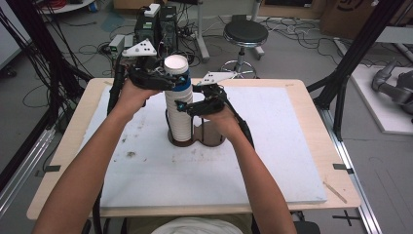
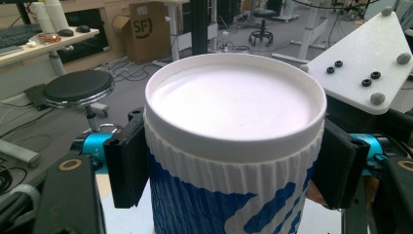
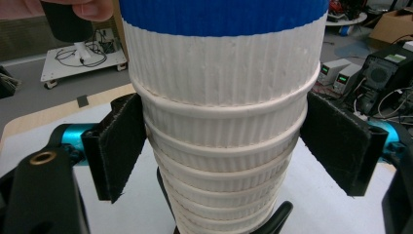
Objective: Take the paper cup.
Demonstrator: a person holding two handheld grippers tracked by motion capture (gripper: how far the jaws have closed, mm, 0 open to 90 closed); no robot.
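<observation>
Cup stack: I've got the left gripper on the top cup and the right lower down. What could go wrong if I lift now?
The top cup is nested tight in the stack, so neighbours may lift too. The right gripper pads seem barely touching the rims; the stack could slip. The tall stack could tip off its wooden holder.

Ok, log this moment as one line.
left gripper: shut on top cup | right gripper: shut on cup stack | stack in wooden holder
</observation>
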